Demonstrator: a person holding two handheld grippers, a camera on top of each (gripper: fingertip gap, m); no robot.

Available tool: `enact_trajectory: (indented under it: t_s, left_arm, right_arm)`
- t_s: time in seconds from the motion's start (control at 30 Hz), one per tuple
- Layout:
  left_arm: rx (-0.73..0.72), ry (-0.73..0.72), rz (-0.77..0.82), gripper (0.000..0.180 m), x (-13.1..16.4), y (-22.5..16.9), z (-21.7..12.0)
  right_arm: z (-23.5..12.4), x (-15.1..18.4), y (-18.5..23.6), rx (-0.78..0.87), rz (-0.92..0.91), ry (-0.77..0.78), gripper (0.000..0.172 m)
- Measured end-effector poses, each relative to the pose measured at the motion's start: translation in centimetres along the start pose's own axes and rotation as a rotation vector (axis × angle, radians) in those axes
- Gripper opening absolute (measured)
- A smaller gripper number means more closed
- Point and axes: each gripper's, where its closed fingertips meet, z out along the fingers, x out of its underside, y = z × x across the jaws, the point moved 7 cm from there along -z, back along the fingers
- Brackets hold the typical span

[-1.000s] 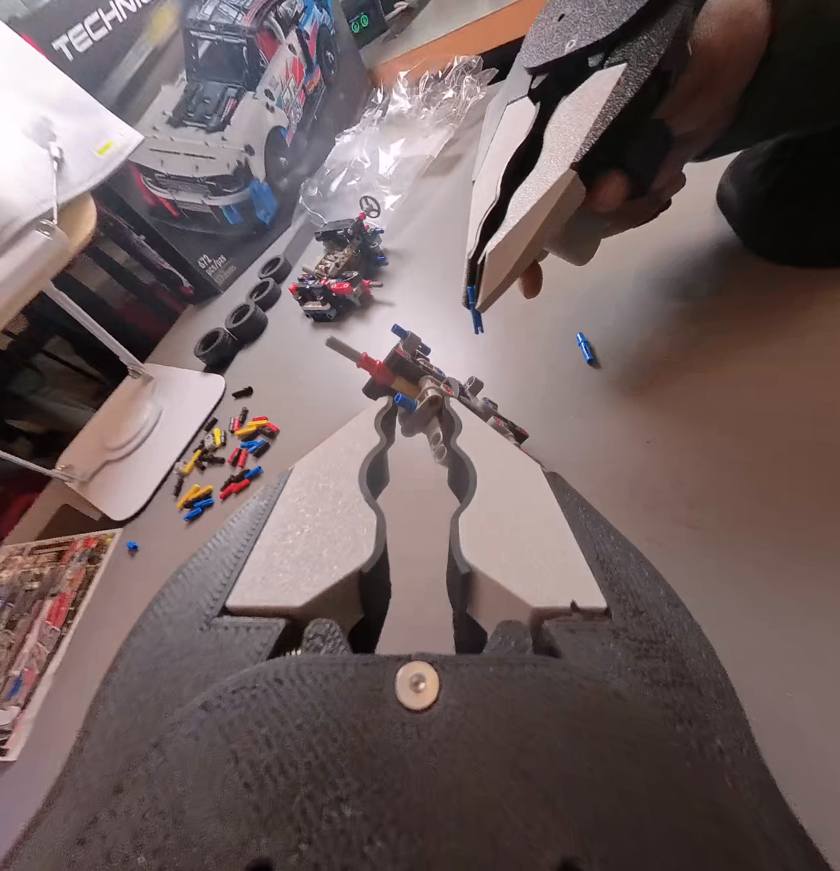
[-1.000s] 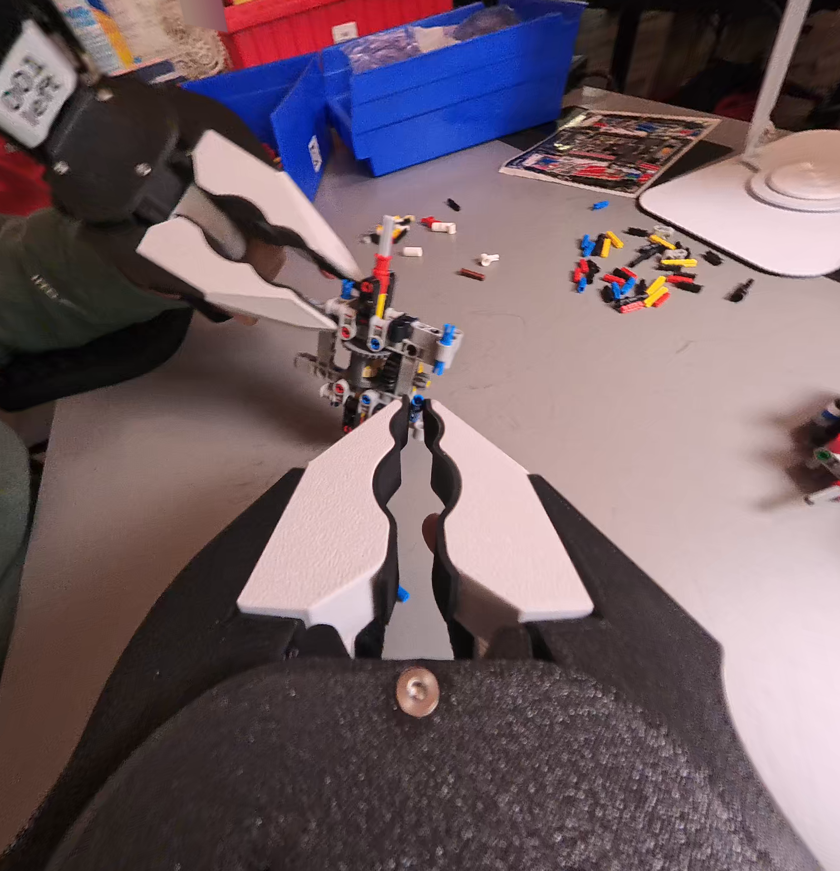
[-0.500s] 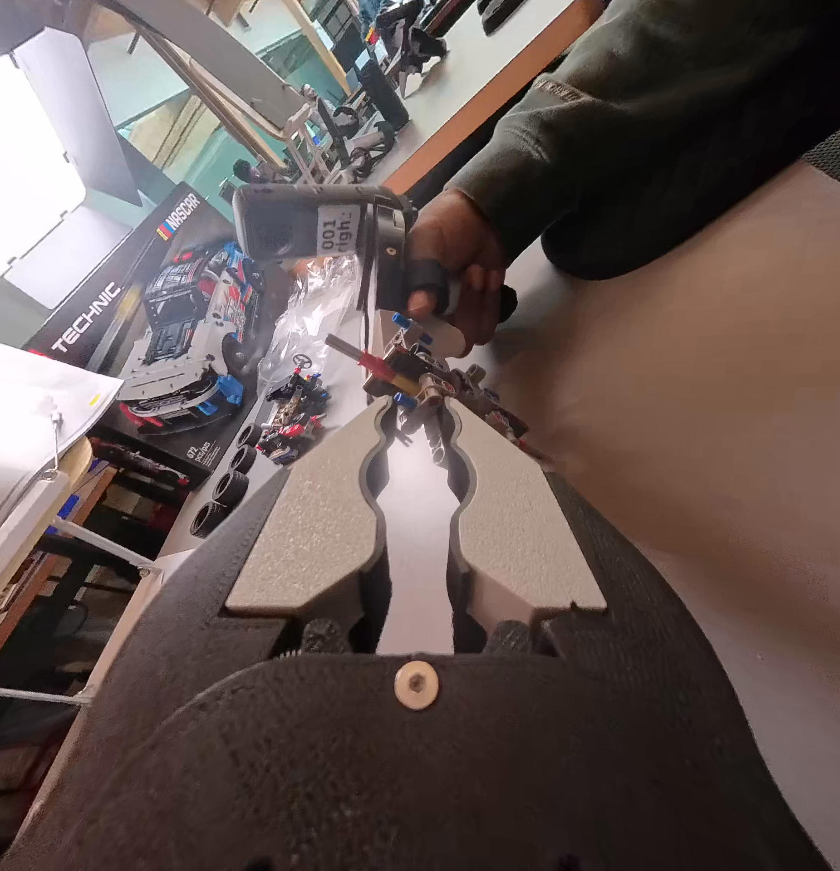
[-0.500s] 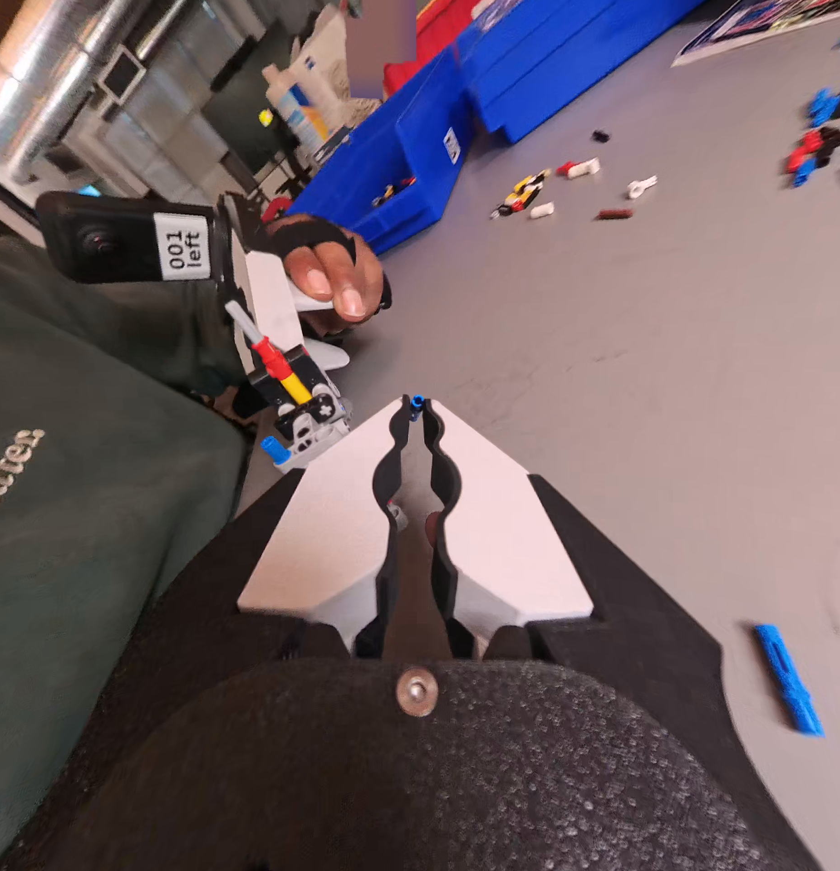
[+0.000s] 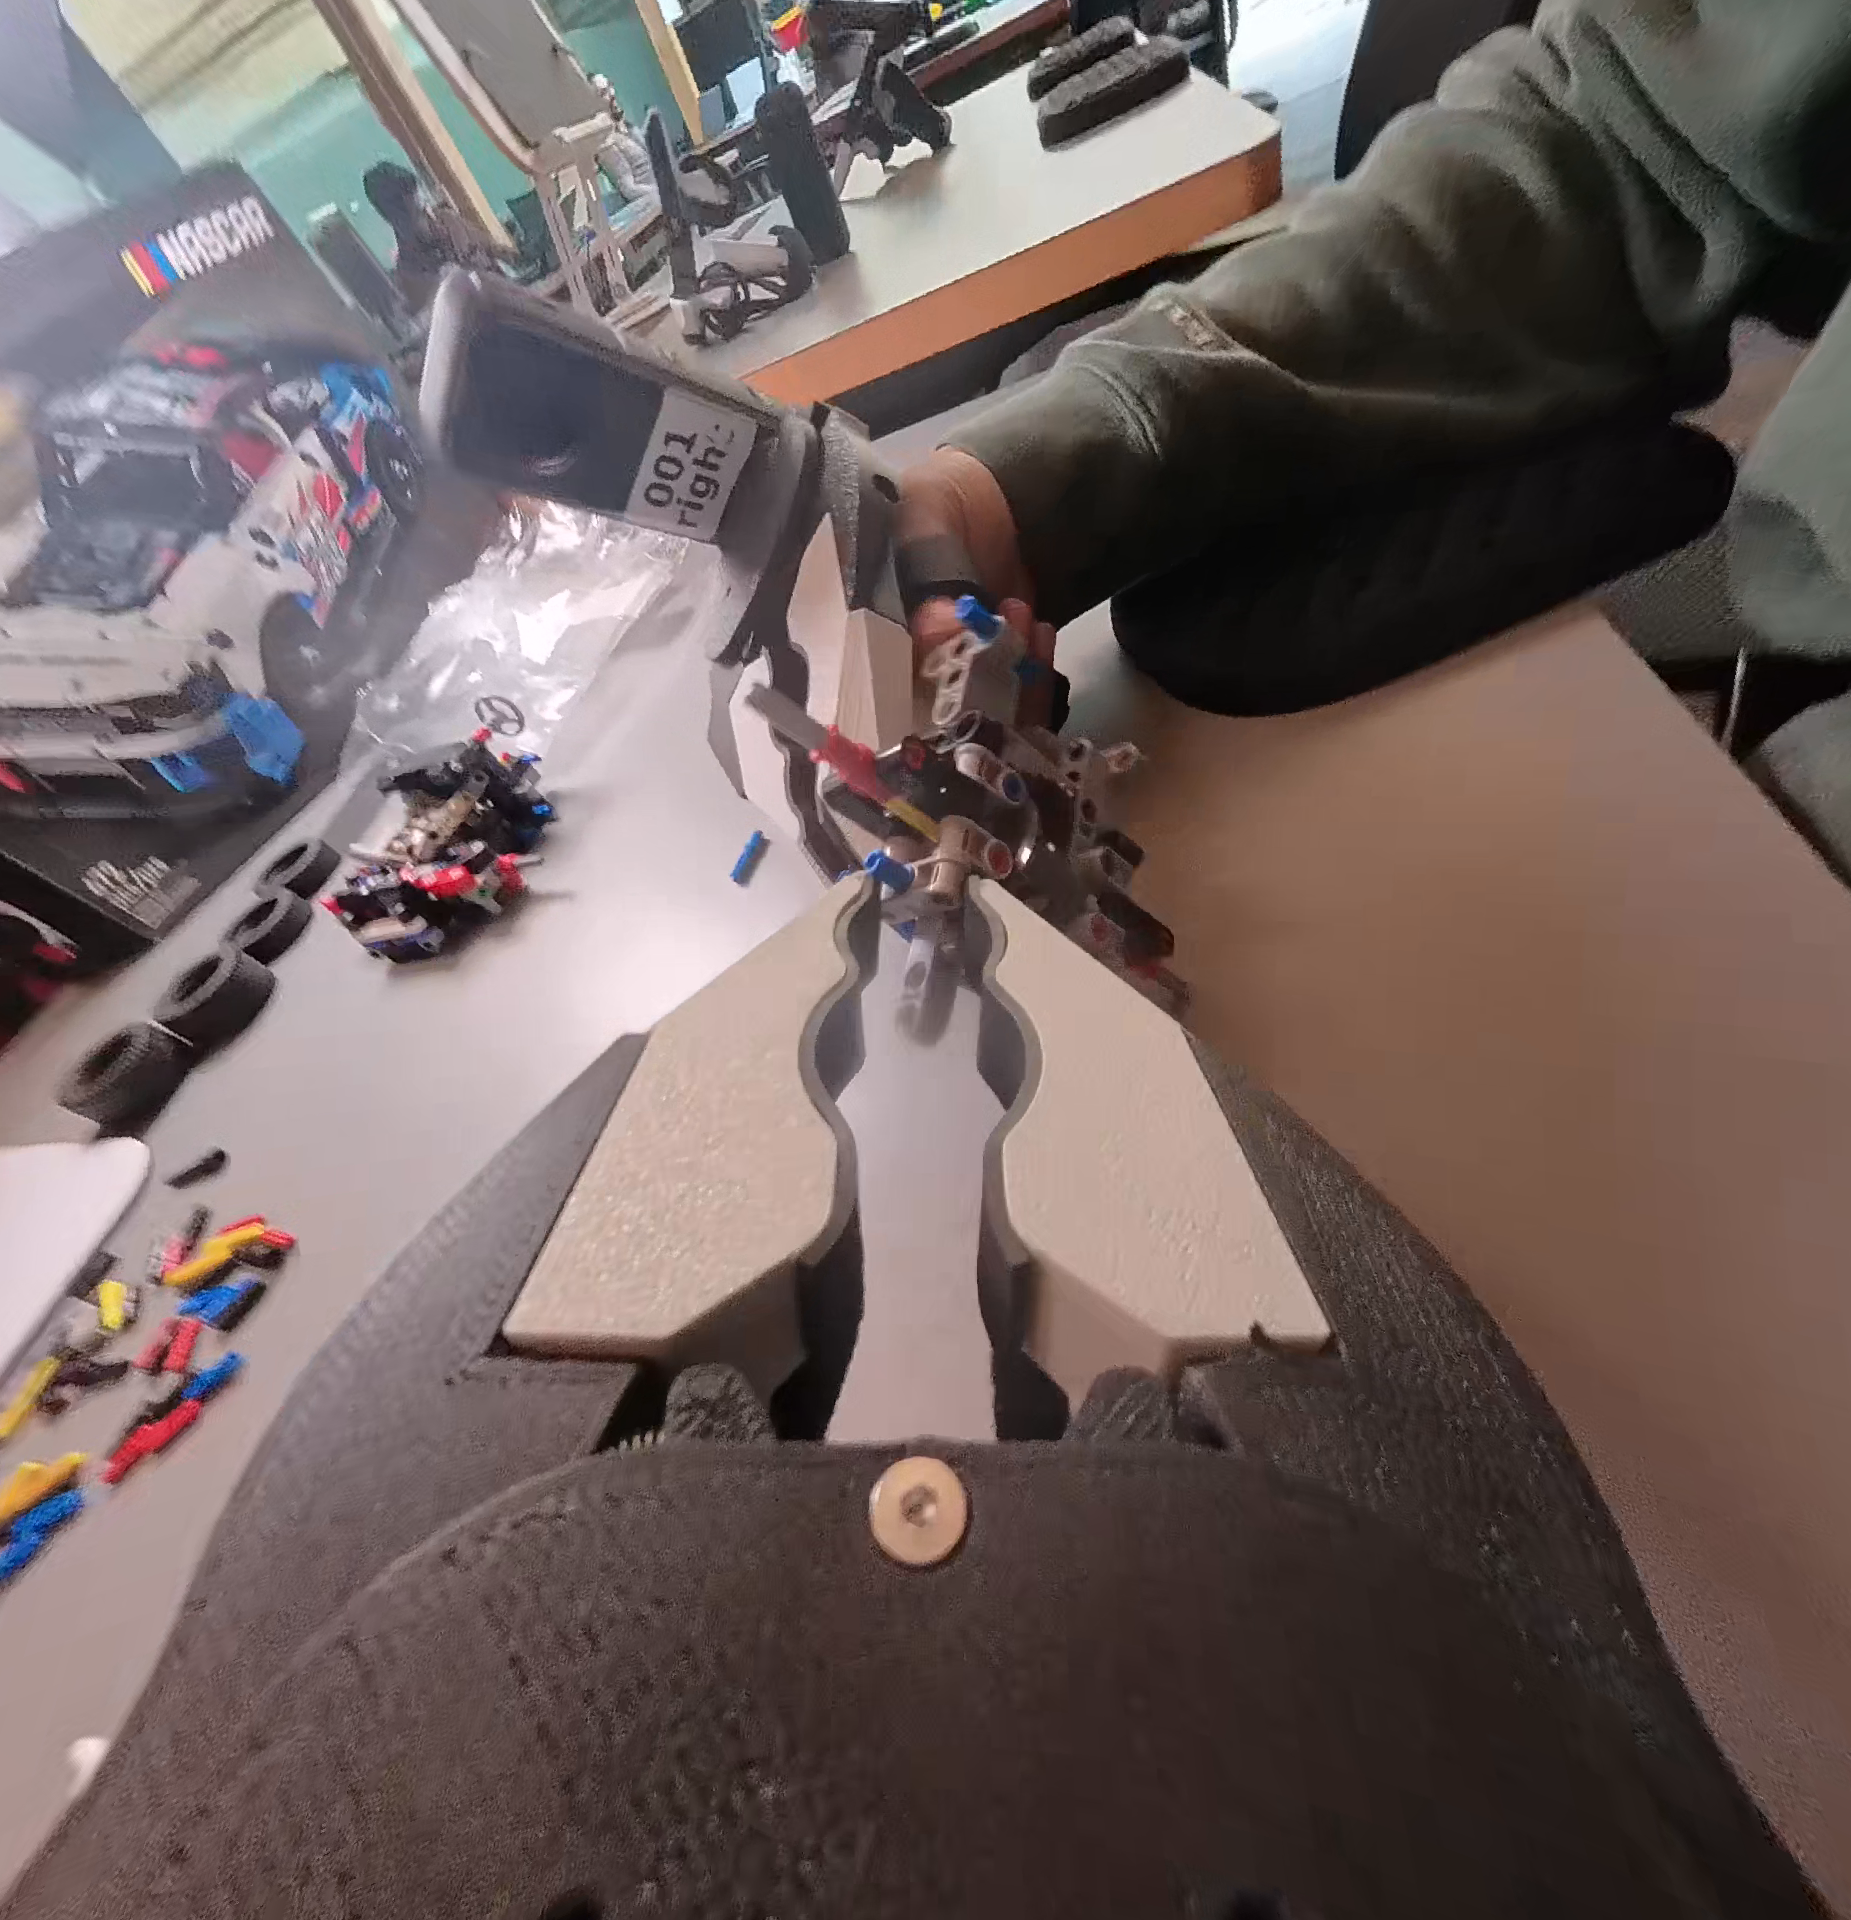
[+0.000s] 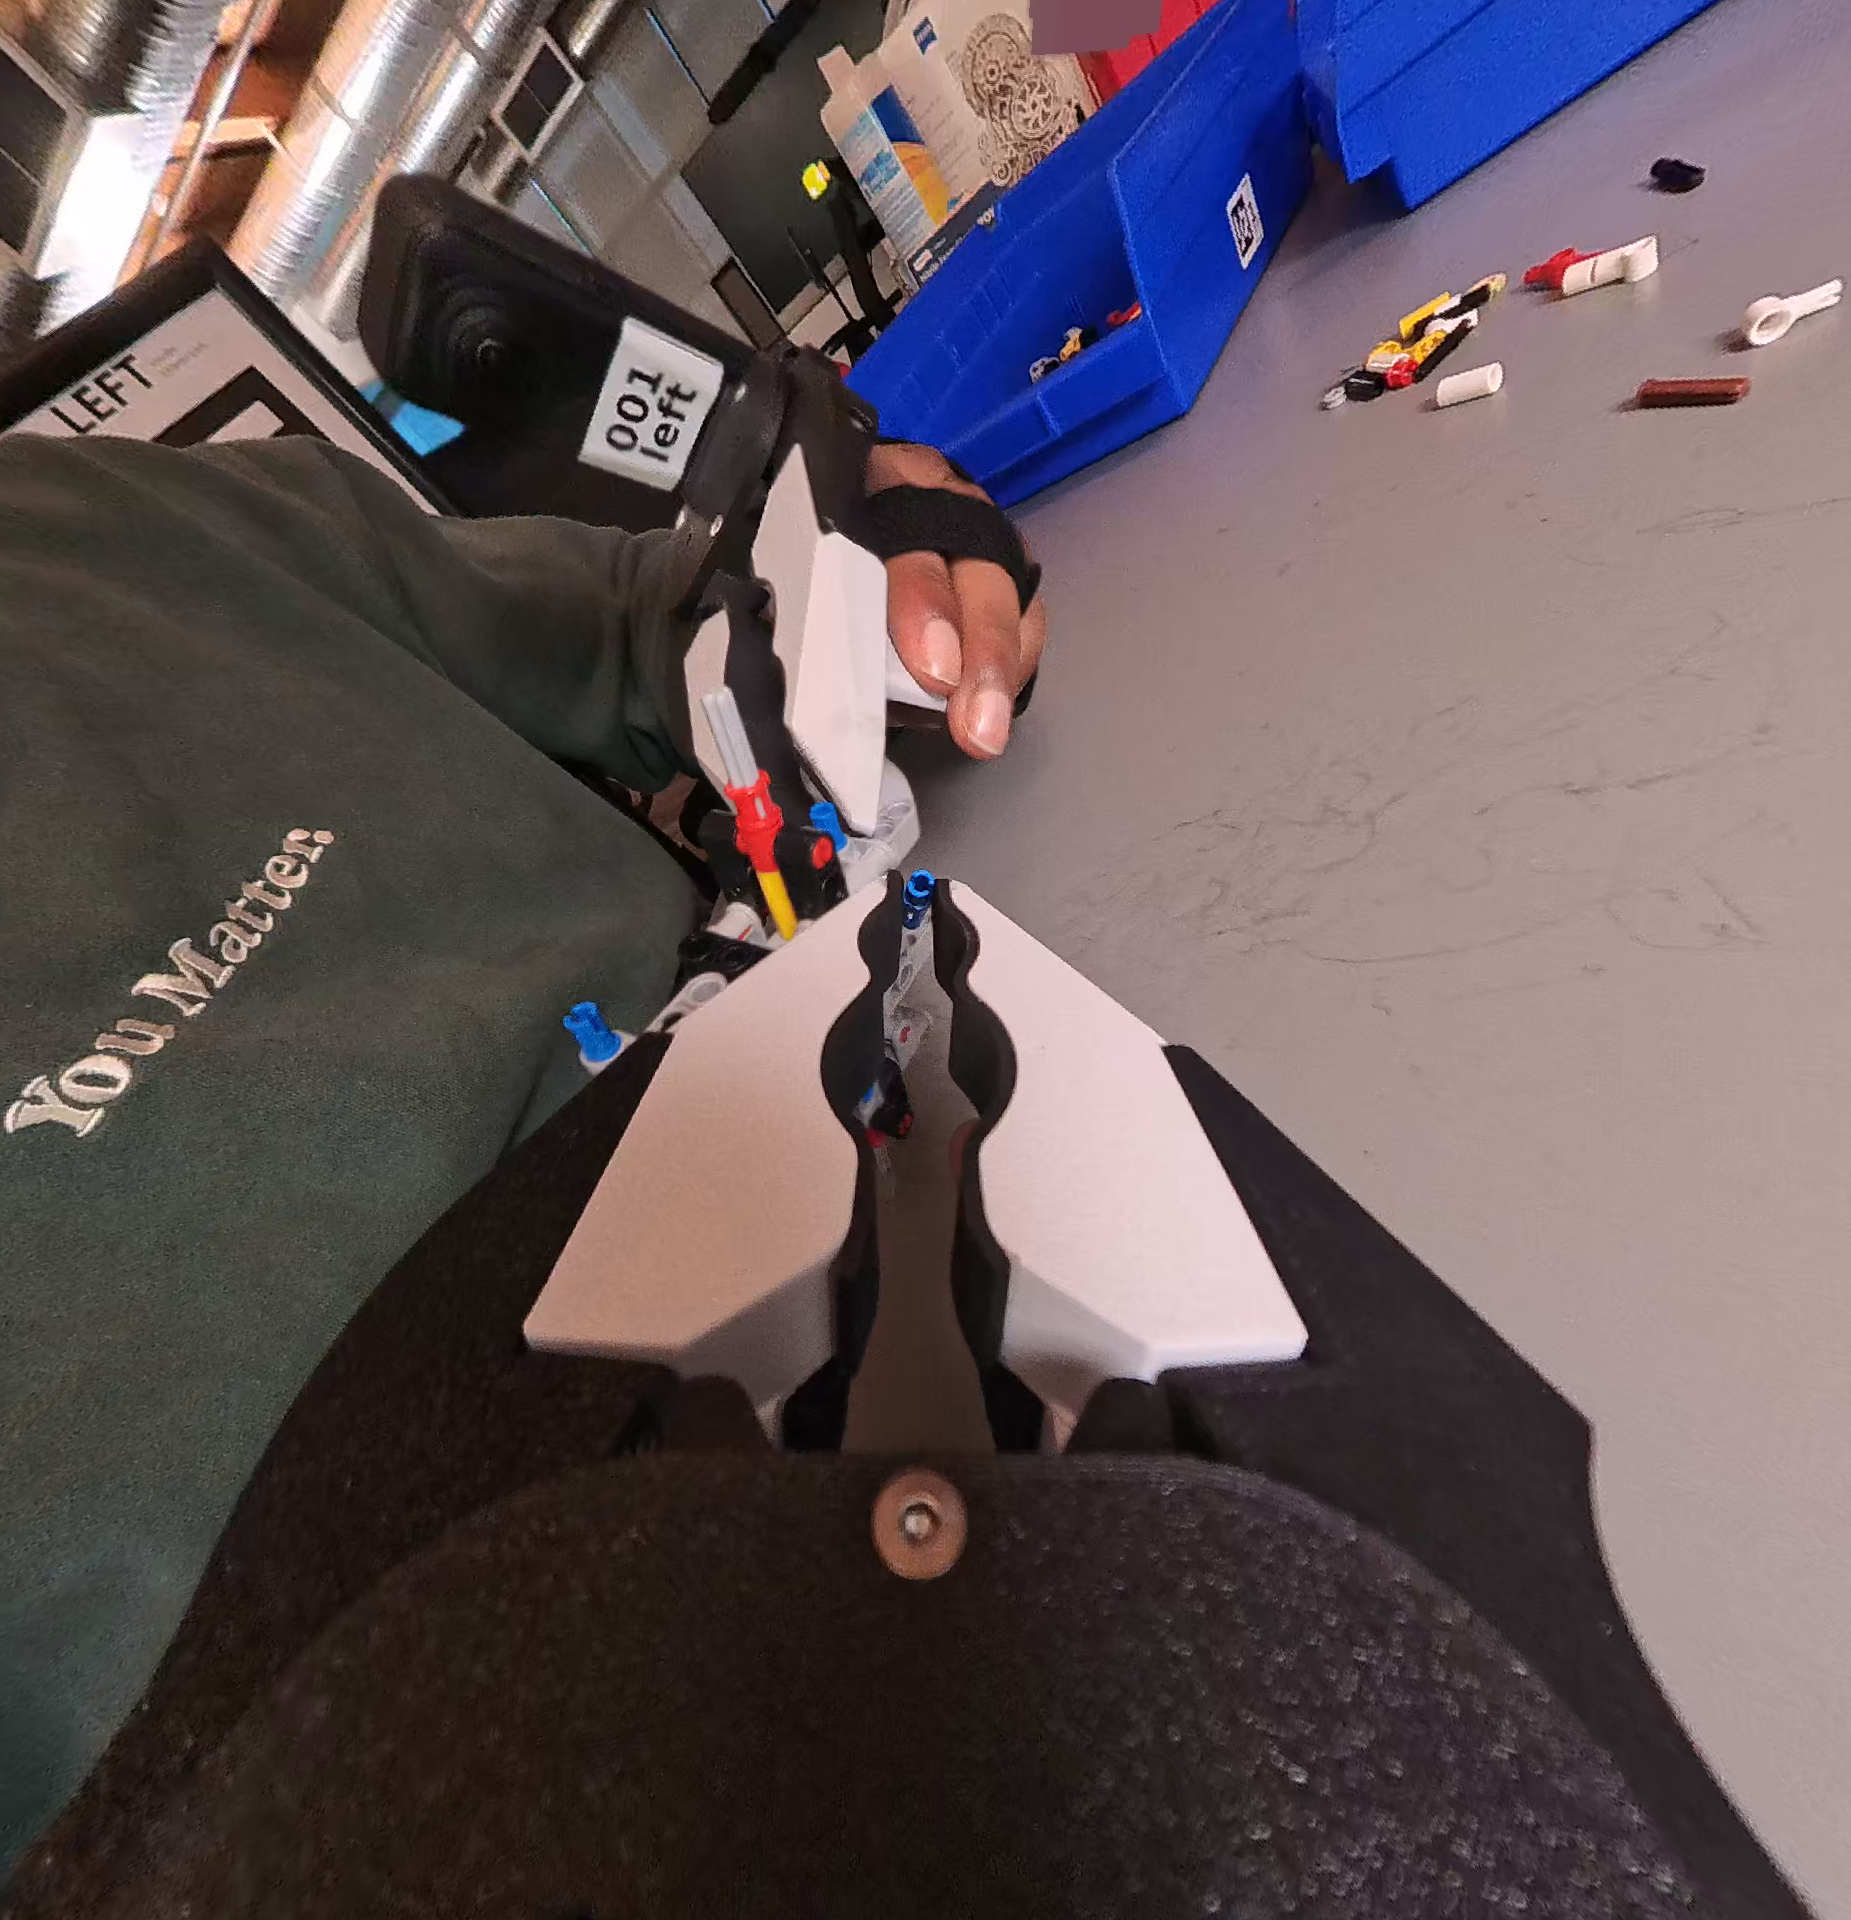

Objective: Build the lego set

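Left gripper (image 5: 926,894) is clamped on a grey beam of the brick-built gear assembly (image 5: 988,800), holding it up off the grey table (image 5: 588,997). Right gripper (image 6: 919,902) is pinched shut on a small blue pin (image 6: 917,896), right next to that assembly. It looks like the pin isn't touching it, but the angle's poor. Loose pins (image 5: 162,1320) and four tyres (image 5: 220,982) sit off left.

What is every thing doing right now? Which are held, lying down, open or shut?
Left gripper: shut on the brick model.
Brick model: held up off the table.
Right gripper: shut on a small blue pin.
Blue pin: pinched at the fingertips.
Blue bin: open, small parts inside.
Tyres: loose in a row.
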Motion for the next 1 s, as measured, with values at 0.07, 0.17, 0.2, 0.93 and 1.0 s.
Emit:
enact_trajectory:
  t_s: [0.07,0.17,0.2,0.93,1.0]
  left_arm:
    - [0.029,0.004,-0.152,0.016,0.4,0.5,0.1]
    - [0.073,0.023,-0.378,0.021,1.2,1.2,0.4]
    - [0.087,0.033,-0.429,0.025,1.5,1.2,0.6]
    - [0.353,0.298,-0.647,0.033,3.4,-0.9,1.5]
    - [0.372,0.357,-0.628,0.034,3.3,-1.1,1.7]
  right_arm:
    - [0.0,0.1,-0.2,0.022,0.006,0.008,0.003]
    - [0.0,0.4,-0.7,0.046,0.036,0.030,0.003]
    - [0.0,0.4,-0.7,0.051,0.040,0.034,0.004]
    - [-0.6,0.4,-0.2,0.120,-0.018,0.070,0.004]
    - [-0.9,0.2,-0.3,0.161,-0.046,0.080,0.004]
